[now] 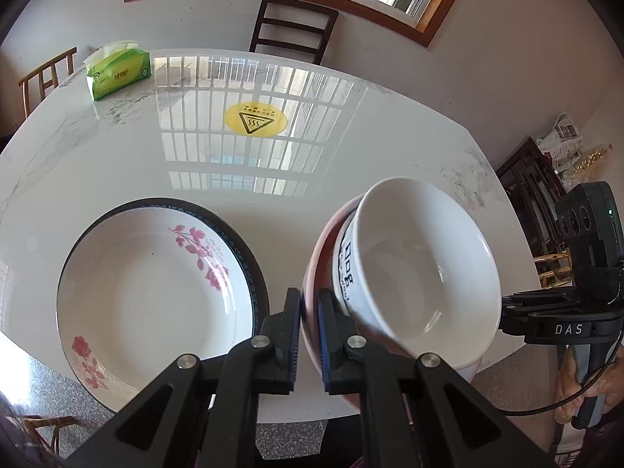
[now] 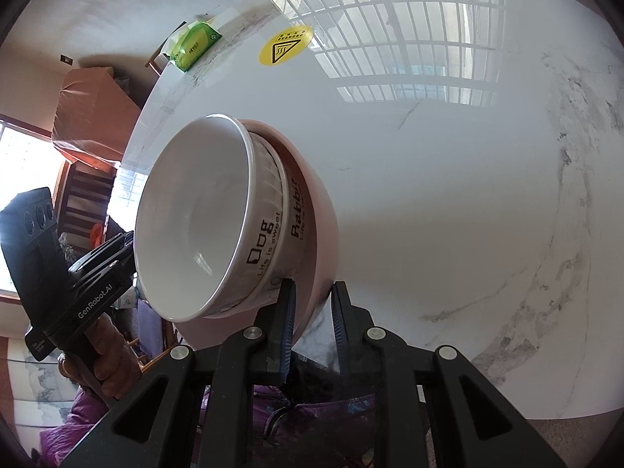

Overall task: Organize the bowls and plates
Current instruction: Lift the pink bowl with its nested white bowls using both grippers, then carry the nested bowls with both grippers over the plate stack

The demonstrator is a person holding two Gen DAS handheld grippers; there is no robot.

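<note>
gripping the pink outer bowl (image 1: pixel 312 335) by its rim, the left gripper (image 1: pixel 309 335) tilts the nested stack over the marble table (image 1: pixel 351 148), white "dog" bowl (image 1: pixel 421 265) innermost; the right gripper (image 2: pixel 312 312) straddles the opposite rim, pads barely parted, beside the floral plate (image 1: pixel 156 292).

The left hand-held gripper (image 1: pixel 309 337) pinches tight. The right hand-held gripper (image 2: pixel 312 327) points down, jaws slightly apart.
</note>
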